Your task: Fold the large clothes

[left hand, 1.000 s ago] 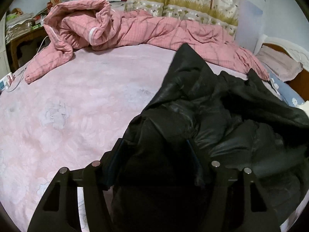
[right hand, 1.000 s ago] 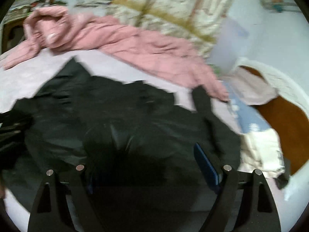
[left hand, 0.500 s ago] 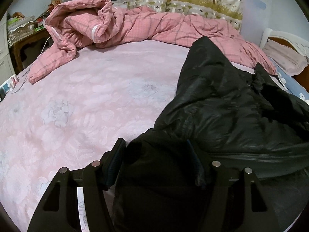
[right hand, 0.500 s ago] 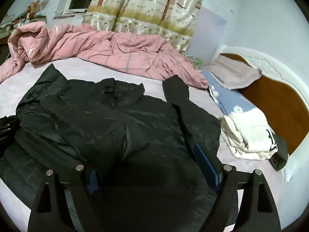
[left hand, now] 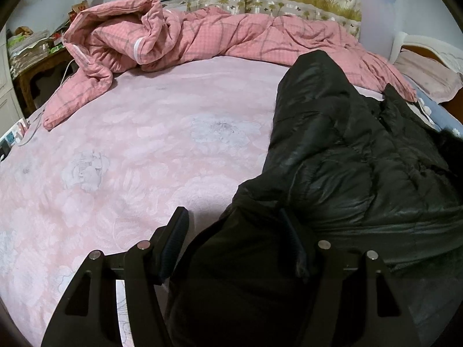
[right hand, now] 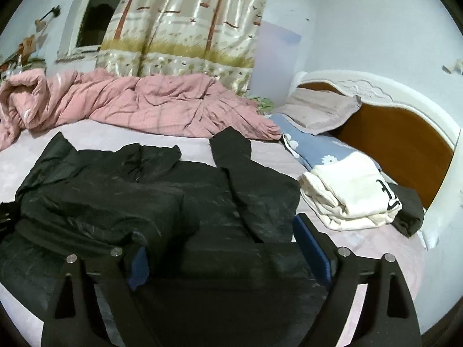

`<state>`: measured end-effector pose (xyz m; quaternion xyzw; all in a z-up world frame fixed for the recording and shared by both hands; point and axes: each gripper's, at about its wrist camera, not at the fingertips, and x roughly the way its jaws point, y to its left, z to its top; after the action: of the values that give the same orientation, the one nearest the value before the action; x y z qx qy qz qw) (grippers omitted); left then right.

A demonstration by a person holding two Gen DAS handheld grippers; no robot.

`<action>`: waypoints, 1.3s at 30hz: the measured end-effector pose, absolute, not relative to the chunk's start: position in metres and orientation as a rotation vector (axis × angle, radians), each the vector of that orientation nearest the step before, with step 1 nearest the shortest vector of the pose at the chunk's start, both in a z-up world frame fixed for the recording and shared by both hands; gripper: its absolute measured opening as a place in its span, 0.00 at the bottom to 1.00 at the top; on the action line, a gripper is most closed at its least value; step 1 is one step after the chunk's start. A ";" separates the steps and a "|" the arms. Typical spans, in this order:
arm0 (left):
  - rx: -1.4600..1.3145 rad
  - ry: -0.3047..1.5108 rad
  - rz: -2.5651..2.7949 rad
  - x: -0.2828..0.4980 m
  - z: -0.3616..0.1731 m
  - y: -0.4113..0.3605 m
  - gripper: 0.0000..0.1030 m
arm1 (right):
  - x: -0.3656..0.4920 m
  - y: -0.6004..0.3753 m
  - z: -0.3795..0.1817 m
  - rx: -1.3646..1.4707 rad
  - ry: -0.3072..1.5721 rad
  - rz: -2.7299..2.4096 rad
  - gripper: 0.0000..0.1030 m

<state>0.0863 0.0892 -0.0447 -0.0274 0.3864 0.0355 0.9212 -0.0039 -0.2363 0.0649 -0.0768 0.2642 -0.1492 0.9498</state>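
A black puffer jacket lies spread on the pink bed sheet, one sleeve pointing toward the pillows. In the left wrist view the jacket fills the right half. My left gripper is open over the jacket's near edge. The fabric rests against the right finger, and bare sheet shows beside the left finger. My right gripper stands wide at the jacket's near hem with its jaws opening. The hem lies between them, and the blue right pad is bare.
A rumpled pink checked quilt runs along the far side of the bed. Folded white and black clothes sit by a blue pillow and the wooden headboard. A cluttered side table stands at far left.
The right view has swung right and lifted, and the jacket now lies flatter with its sleeve laid out. In the left view the jacket has slid right, baring sheet beside the left finger.
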 end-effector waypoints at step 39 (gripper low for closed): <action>0.124 0.447 -0.054 0.024 0.006 0.051 0.64 | -0.048 -0.296 0.013 0.332 0.733 0.086 0.90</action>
<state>0.0236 0.0511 0.0057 0.0616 0.2213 -0.0266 0.9729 -0.0478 -0.2965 0.0133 0.1614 0.3564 0.0420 0.9193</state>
